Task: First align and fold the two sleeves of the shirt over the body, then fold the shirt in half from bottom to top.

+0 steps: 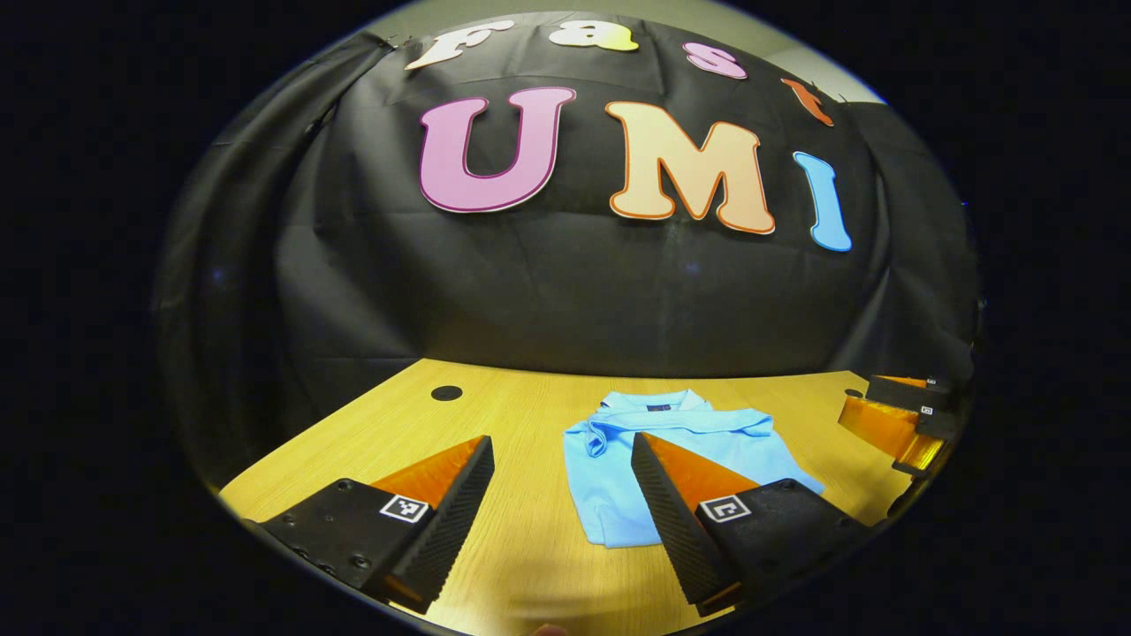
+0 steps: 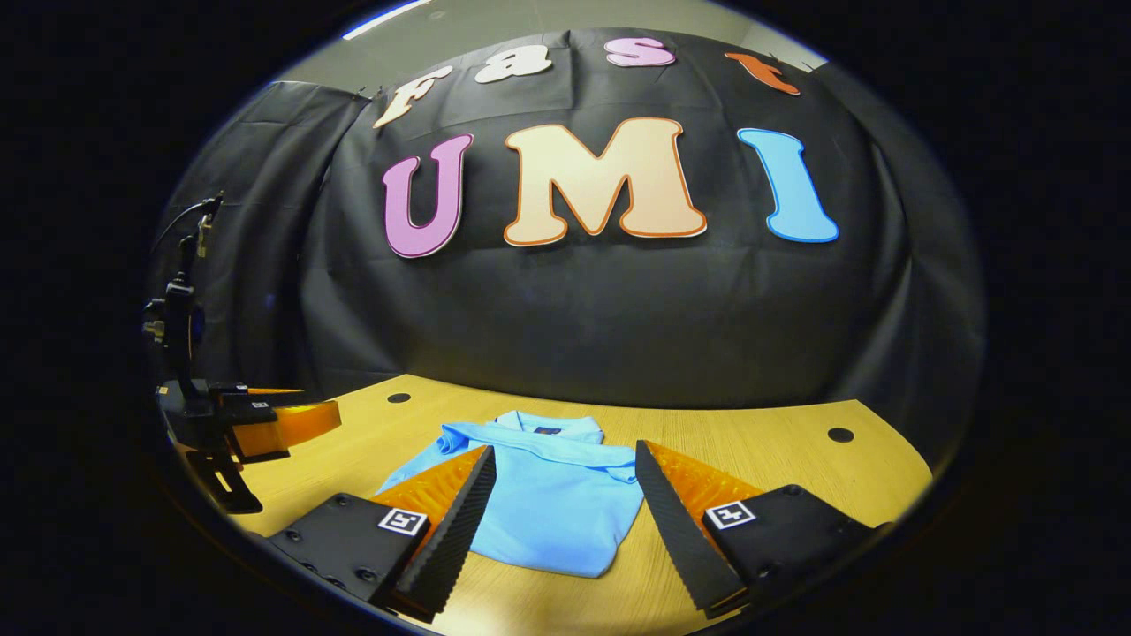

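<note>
Already folded into a compact rectangle with its collar toward the booth wall, the blue shirt lay flat on the wooden table. The left gripper hovered near its front edge, fingers spread wide and holding nothing. The right gripper hung likewise, fingers apart and empty.

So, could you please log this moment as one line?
shirt: folded on table | left hand-held gripper: open, empty | right hand-held gripper: open, empty

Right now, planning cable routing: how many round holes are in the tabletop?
2: one hole at the far left, one hole at the far right. The shirt may hide others.
</note>
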The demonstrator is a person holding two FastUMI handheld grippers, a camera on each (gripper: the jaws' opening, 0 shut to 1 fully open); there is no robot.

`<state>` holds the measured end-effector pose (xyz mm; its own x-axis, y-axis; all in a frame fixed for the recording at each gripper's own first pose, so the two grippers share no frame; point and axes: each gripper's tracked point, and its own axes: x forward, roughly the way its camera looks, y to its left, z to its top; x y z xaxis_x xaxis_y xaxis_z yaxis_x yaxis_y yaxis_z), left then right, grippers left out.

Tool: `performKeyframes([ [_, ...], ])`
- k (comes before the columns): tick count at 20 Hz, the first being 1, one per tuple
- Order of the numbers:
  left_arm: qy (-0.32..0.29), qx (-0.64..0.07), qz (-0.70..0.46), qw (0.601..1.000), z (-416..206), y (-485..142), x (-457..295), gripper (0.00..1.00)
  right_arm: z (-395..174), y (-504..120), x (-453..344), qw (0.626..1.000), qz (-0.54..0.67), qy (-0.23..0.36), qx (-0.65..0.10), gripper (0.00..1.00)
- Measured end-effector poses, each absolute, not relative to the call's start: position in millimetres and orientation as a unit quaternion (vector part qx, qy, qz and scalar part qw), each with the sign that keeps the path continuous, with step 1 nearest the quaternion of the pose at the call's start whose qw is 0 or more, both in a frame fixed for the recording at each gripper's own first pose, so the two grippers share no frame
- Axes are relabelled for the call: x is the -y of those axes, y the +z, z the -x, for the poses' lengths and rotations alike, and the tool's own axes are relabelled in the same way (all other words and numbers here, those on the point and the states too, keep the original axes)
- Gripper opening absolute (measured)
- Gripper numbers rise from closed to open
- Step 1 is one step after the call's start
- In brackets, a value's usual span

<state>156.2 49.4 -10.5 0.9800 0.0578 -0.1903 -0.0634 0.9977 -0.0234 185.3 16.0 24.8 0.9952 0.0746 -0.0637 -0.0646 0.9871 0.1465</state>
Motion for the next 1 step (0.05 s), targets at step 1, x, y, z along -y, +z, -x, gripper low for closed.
performKeyframes([
  [1, 0.03, -0.094, 0.011, 0.995, -154.4, -9.4, -48.5, 0.95, -184.6, 25.3, -16.4, 0.996, -0.072, 0.036, -0.035, 0.98],
])
